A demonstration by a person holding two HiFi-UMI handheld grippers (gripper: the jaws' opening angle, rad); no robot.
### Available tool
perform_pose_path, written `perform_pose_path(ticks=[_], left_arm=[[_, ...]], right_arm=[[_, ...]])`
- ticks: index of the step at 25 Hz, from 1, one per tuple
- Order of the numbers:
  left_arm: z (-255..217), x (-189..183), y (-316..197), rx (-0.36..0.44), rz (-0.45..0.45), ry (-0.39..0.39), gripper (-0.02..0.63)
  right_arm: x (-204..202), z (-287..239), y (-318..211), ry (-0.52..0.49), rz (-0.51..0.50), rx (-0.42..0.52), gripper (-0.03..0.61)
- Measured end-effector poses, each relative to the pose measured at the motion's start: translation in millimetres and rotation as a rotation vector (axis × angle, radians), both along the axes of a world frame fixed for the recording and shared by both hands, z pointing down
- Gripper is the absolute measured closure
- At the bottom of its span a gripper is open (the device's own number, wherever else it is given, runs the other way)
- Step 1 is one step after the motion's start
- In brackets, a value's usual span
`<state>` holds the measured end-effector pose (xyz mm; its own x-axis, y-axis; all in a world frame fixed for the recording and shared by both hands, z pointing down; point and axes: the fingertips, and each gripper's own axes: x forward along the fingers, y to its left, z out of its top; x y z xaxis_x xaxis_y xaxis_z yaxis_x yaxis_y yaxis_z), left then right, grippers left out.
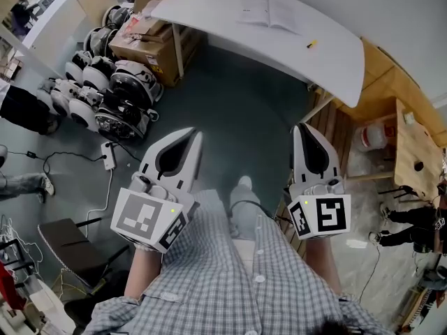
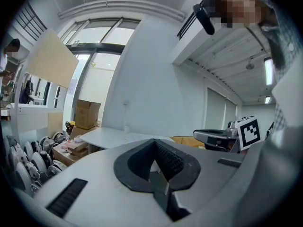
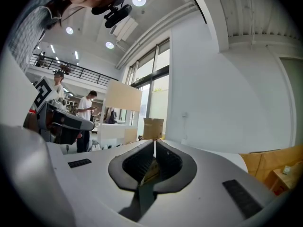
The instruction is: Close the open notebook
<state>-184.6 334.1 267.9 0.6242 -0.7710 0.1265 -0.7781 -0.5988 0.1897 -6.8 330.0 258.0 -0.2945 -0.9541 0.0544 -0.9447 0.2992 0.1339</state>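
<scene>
Notebook (image 1: 269, 12): open, pages up, on the white worktop (image 1: 328, 61) across the room, well apart from both grippers. Small yellow object (image 1: 311, 44) near it, toward the worktop's front edge.

Left gripper (image 1: 194, 134) and right gripper (image 1: 302, 127) held out ahead of the body over bare floor. Fingers (image 2: 170, 160) of the left pressed together, nothing between. Same on the right, fingers (image 3: 168, 162) meeting tip to tip, empty.

Judged as the approach, with closing not yet begun. To do it well:
- Walk up square to the worktop.
- Part one pair of fingers only once close.
- Slip a tip under the outer edge of one half and swing it over the spine.
- Steady the other half with the second gripper to avoid shoving the notebook along, then press flat.

Only in the head view: the notebook's pages, plus cardboard boxes (image 1: 150, 44) and black-and-white rounded units (image 1: 105, 93) on the floor at left.

Only in the left gripper view: the worktop seen edge-on, with the notebook too flat to make out.

Only in the right gripper view: people standing far off by the windows.
</scene>
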Motion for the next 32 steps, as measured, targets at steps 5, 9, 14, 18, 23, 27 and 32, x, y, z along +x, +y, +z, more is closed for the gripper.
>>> perform_pose_path(ticks=[5, 9, 14, 18, 23, 27, 32], left_arm=[[-3, 22, -21, 0.007, -0.003, -0.014, 0.608], [-6, 32, -36, 0.011, -0.023, -0.019, 0.607], [-10, 42, -54, 0.016, -0.070, -0.022, 0.608], [-13, 54, -67, 0.023, -0.092, -0.019, 0.607], [-15, 77, -79, 0.032, -0.097, -0.014, 0.607], [-13, 94, -87, 0.029, -0.095, -0.018, 0.609], [-12, 112, -100, 0.025, -0.099, -0.017, 0.608]], right_arm=[[21, 3, -29, -0.005, -0.003, -0.012, 0.549], [31, 0, -49, -0.010, -0.027, -0.008, 0.551], [40, -4, -73, -0.011, -0.069, -0.003, 0.551], [51, -8, -89, -0.007, -0.092, 0.004, 0.549], [73, -10, -102, -0.003, -0.098, 0.009, 0.549], [93, -9, -110, -0.004, -0.090, 0.009, 0.549], [113, -6, -120, -0.003, -0.088, 0.005, 0.549]])
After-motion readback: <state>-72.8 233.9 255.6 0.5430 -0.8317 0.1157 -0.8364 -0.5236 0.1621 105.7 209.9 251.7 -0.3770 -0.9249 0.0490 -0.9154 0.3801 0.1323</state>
